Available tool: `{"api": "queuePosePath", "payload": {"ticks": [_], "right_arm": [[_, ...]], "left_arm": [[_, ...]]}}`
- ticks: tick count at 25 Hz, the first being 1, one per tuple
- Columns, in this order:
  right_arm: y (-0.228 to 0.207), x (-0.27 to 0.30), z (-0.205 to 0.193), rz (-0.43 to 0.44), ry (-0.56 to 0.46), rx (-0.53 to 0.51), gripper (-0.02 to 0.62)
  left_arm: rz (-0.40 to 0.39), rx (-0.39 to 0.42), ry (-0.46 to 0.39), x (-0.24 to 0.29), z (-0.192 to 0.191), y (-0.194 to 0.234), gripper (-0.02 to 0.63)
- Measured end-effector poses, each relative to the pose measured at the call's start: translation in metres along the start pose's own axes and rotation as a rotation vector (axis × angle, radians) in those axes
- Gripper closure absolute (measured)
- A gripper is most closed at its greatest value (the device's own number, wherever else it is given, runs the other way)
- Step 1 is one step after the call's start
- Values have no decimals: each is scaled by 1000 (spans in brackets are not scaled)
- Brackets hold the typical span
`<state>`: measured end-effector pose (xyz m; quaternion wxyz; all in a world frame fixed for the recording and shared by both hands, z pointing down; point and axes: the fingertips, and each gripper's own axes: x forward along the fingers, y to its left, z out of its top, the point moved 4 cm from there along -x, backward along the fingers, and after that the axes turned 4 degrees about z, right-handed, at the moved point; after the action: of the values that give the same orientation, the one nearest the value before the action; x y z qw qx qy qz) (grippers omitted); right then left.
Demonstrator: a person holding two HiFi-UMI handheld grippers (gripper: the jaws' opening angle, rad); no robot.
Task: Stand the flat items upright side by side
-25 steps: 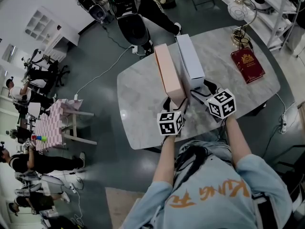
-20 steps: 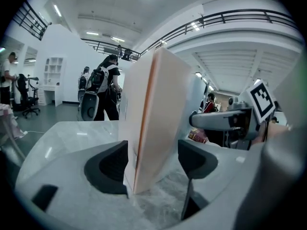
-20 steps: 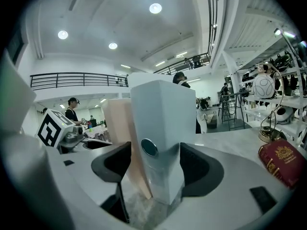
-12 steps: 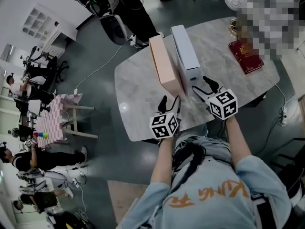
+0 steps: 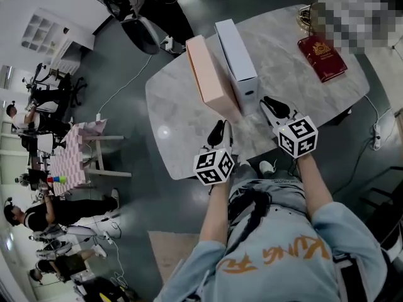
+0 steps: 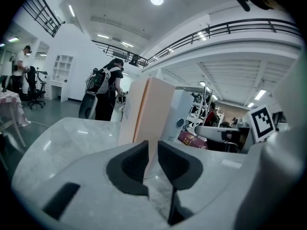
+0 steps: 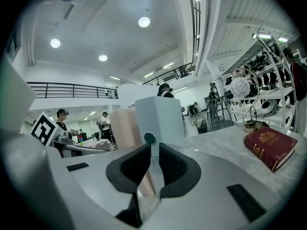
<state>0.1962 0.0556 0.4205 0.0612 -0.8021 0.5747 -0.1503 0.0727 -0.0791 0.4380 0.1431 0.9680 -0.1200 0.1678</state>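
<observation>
The left gripper (image 5: 220, 128) is hanging over the near edge of the table (image 5: 179, 121). Its jaws have just been closing and are now showing only a thin gap. It is holding nothing and touching nothing. The right gripper (image 5: 269, 104) is doing the same on the other side, with a thin gap and nothing between its jaws. Both grippers are pointing at the boxes and staying a little apart from them. The pink box (image 5: 211, 77) and the white box (image 5: 238, 58) are standing up on their thin long edges in the middle of the table, right next to each other. The pink one is on the left. Their long sides are running away from the person toward the far edge, and their short ends are facing the grippers. Both boxes are closed, so their insides are hiding. A red book (image 5: 322, 56) is lying flat on the right, well apart from the boxes.
</observation>
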Motion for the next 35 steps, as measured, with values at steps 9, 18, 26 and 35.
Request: {"api": "queuePosePath", "payload": {"ticks": [9, 18, 26, 35], "right_arm": [[27, -8, 21, 45, -90, -68, 592], [72, -22, 45, -62, -141, -158, 593], [113, -61, 59, -174, -155, -179, 594], [139, -73, 71, -157, -153, -286, 594]], "left_arm": [[-96, 13, -84, -8, 21, -13, 597], [-47, 143, -249, -43, 69, -12, 597], [73, 164, -297, -98, 62, -15, 597], [64, 146, -354, -122, 70, -20, 597]]}}
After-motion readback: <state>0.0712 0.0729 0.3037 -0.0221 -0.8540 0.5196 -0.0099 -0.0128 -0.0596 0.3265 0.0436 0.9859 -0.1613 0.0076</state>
